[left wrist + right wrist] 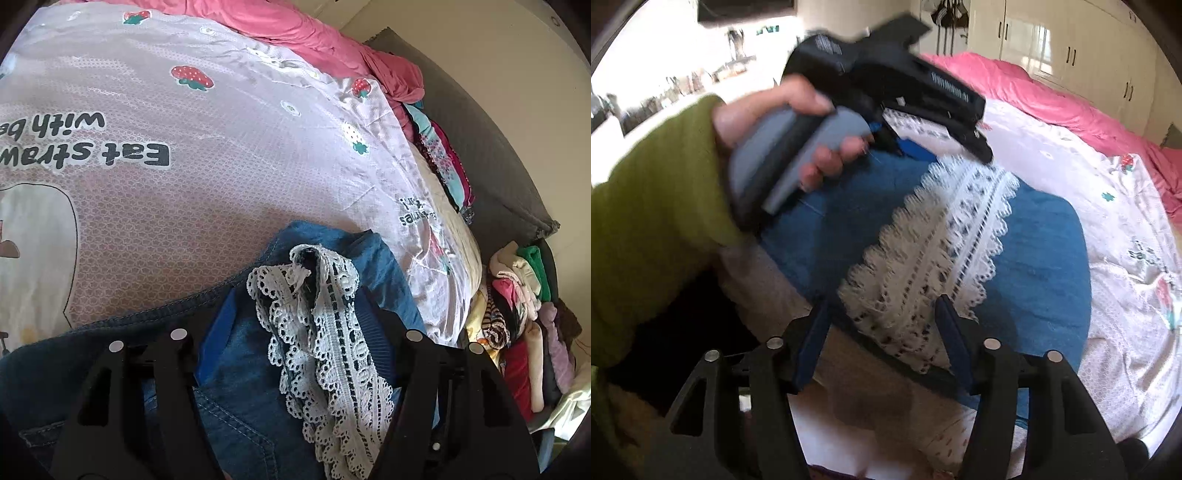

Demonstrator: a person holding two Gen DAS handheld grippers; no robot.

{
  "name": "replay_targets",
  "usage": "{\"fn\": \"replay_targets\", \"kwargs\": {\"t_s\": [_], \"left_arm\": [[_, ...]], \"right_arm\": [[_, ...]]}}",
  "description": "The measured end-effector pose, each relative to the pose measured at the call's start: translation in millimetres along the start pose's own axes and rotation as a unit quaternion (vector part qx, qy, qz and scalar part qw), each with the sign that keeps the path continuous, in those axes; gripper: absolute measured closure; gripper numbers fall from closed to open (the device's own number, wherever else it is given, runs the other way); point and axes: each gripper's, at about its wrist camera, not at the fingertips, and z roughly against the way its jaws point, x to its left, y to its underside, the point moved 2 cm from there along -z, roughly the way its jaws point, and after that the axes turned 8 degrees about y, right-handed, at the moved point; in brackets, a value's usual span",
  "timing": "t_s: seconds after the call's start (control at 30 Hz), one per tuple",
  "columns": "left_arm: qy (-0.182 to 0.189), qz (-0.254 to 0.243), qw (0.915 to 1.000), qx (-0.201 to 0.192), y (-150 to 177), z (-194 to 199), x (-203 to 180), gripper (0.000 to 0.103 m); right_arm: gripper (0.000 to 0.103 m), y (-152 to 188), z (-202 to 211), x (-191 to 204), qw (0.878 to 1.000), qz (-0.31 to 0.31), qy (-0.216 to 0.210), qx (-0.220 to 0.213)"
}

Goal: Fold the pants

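Denim pants (1034,243) lie bunched on the bed (1108,166), lace strip's long axis running away from the right hand-held gripper (882,332), jaws apart astride it. Left hand-held gripper (295,354), also apart, hovers nearer the far end.

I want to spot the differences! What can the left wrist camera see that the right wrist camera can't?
Only the left wrist view shows the heap of clothes beside the bed and the "Eat straw..." lettering. Only the right wrist view shows the white cupboards, a hand in a green sleeve holding the left gripper. Both show the blue pants with white lace, the strawberry sheet and the pink blanket.
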Motion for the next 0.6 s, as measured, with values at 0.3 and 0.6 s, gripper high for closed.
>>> {"fn": "replay_targets", "kwargs": {"t_s": [0.3,0.6], "left_arm": [[-0.019,-0.006,0.9998,-0.002,1,-7,-1,0.048],[-0.011,-0.013,0.9998,-0.014,-3,-7,-11,0.086]], "right_arm": [[0.076,4,-5,-13,0.998,-0.04,-0.048,-0.003],[0.076,1,-9,-24,0.995,-0.072,-0.069,-0.001]]}}
